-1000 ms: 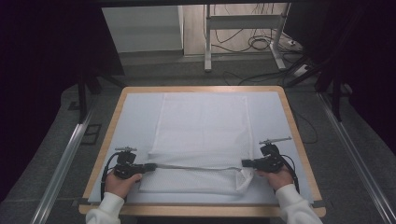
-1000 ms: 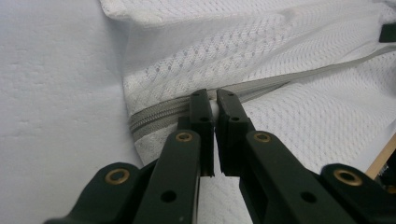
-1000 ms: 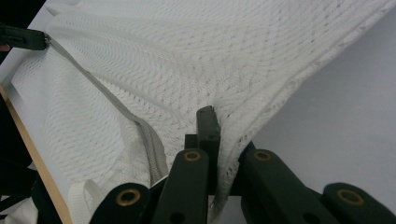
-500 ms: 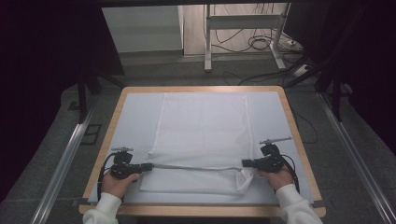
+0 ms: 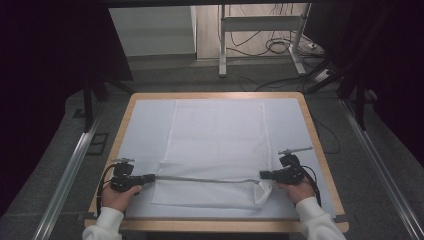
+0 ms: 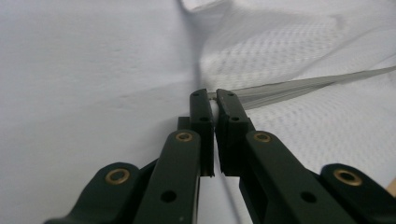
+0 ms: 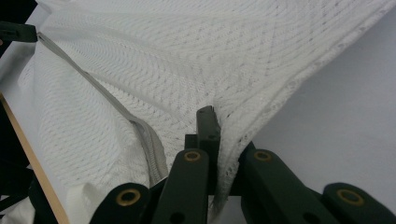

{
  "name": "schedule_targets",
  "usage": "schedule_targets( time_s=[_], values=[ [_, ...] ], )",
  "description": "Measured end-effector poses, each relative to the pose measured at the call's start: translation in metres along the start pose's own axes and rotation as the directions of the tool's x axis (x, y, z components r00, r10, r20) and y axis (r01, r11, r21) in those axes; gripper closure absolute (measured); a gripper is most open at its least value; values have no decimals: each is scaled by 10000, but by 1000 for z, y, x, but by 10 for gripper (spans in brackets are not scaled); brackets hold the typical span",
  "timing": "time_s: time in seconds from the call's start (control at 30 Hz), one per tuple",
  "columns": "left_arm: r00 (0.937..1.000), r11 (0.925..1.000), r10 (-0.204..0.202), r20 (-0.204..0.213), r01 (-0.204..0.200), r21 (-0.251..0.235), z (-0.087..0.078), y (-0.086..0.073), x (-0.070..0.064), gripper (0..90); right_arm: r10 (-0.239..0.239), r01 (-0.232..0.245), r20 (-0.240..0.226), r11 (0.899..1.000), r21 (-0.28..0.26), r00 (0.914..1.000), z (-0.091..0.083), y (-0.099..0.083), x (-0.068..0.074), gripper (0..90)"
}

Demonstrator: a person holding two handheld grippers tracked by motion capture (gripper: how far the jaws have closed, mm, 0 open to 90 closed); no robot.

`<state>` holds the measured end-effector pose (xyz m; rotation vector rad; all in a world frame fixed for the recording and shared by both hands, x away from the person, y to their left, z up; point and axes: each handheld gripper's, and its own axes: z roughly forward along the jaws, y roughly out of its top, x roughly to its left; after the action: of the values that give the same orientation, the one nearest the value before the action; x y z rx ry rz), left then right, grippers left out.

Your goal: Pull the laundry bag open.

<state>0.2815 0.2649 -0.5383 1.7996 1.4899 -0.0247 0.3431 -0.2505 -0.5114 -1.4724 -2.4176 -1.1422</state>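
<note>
White cloth [image 5: 216, 145], a waffle-textured towel, lies spread on the pale sheet that covers the wooden-rimmed table [image 5: 320, 145], its far edge close to the table's far rim and its near part doubled over, with a taut folded edge [image 5: 205, 179] stretched straight between the two grippers. At the left, the left gripper [image 5: 150, 177] sits near the table's near left corner, held in the person's left hand [image 5: 120, 196]; in the left gripper view its jaws stand almost together, pinching the thin grey end of that stretched edge [image 6: 299, 86], with bare sheet [image 6: 84, 84] open to their left side and towel weave to their right. Between the left gripper and the table's left rim there is a strip of uncovered sheet. Across the middle, the towel's side edges run parallel to the table's sides, leaving bare margins on both flanks and a narrow band of sheet between the folded near part and the front rim. At the right, the right gripper [image 5: 264, 175] is held in the right hand [image 5: 299, 190] at the towel's near right corner; in the right gripper view its jaws are closed on a bunched corner of the cloth [image 7: 233, 158], the weave draped over one jaw, with the hemmed edge [image 7: 93, 88] running away toward the other gripper [image 7: 16, 31] and bare sheet to the right.
</note>
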Motion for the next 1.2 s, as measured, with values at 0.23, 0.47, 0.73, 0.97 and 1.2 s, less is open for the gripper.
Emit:
schedule_targets(
  time_s=[0.23, 0.47, 0.73, 0.97, 1.2],
  values=[
    [10000, 10000, -3, -31, 4, 62, 2, 1, 1, 868, -70, 70, 44, 10000, 22, 10000, 0, 0, 1, 884],
    [9999, 9999, 107, 38, -107, -33, 2, 2, -4, 867, -97, 97, 126, 10000, 5, 9999, 0, -1, -1, 883],
    [9981, 9979, 579, -213, -585, -279, 0, 2, -10, 827, -301, 305, 488, 9995, -74, 9984, -2, -4, 0, 745],
    [9830, 9767, 1591, -918, -1703, -1304, -8, 8, -21, 442, -287, 386, 1096, 9952, -894, 9936, -18, -3, -3, 440],
    [9654, 9496, 2407, -1004, -2556, -1812, -6, 30, -34, 308, -762, 1063, 1584, 9757, -1917, 9844, -36, -7, -6, 346]
  ],
)
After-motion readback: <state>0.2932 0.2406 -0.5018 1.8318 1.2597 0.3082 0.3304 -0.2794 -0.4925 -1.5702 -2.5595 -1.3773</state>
